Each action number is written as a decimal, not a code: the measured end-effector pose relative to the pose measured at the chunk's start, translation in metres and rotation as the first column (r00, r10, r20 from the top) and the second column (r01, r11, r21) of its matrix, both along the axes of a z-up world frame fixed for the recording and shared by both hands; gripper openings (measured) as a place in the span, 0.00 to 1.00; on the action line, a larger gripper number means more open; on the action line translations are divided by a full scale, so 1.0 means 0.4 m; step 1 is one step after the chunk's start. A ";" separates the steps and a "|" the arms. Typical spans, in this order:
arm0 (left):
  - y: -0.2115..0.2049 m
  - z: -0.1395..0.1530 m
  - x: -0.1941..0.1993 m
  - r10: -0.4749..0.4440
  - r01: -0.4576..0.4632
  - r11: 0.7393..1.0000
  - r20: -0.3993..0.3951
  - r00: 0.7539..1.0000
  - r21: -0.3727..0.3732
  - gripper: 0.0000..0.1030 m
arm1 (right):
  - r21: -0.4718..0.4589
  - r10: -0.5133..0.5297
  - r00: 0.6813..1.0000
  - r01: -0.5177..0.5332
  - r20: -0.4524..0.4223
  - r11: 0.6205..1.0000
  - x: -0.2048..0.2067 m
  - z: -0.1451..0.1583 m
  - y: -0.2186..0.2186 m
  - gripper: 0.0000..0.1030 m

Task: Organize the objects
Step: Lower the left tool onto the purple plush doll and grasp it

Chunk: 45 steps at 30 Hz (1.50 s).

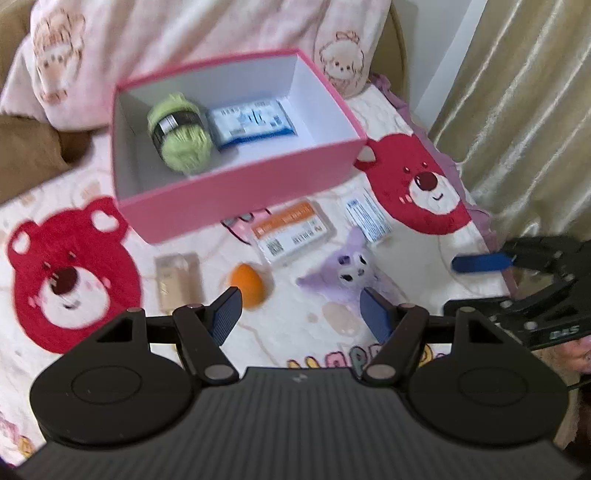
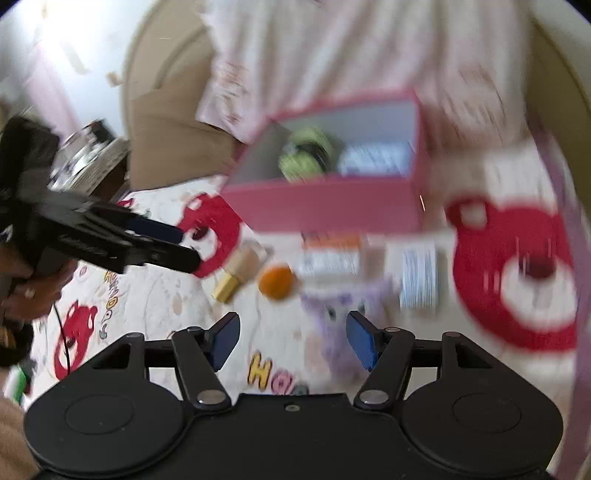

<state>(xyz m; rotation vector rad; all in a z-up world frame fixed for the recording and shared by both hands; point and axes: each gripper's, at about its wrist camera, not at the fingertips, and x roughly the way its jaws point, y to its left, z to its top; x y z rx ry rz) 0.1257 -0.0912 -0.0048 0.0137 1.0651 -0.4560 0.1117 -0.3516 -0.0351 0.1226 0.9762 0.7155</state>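
Observation:
A pink box point(image 1: 240, 192) stands on the bed and holds a green yarn ball point(image 1: 181, 133) and a blue-white packet point(image 1: 251, 123). In front of it lie an orange-labelled packet point(image 1: 291, 230), a blue-labelled packet point(image 1: 367, 216), a purple plush point(image 1: 349, 269), an orange egg-shaped sponge point(image 1: 249, 286), a clear bottle with gold cap point(image 1: 179, 280) and a pink item point(image 1: 245, 223) half hidden by the box. My left gripper point(image 1: 301, 314) is open and empty above the sponge and plush. My right gripper point(image 2: 293, 338) is open and empty, close above the plush point(image 2: 332, 314). The right wrist view is blurred.
The bed cover point(image 1: 184, 236) is white with red bear faces. A pink pillow point(image 1: 184, 33) leans behind the box. A curtain point(image 1: 524, 92) hangs at the right. A tan headboard point(image 2: 166, 110) is at the back left.

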 end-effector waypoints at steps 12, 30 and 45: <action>-0.084 -0.155 0.036 -0.063 0.063 0.994 0.011 0.998 -0.090 0.68 | 0.067 -0.140 0.916 0.178 -0.376 0.982 0.040 -0.222 0.007 0.68; -0.156 -0.261 0.119 -0.063 0.064 0.992 0.005 0.998 -0.112 0.68 | 0.066 -0.167 0.911 0.206 -0.376 0.976 0.060 -0.283 0.050 0.70; -0.119 -0.374 0.097 0.029 -0.136 0.934 -0.311 0.950 -0.330 0.44 | -0.048 -0.304 0.948 0.301 -0.092 0.952 0.062 -0.230 -0.010 0.47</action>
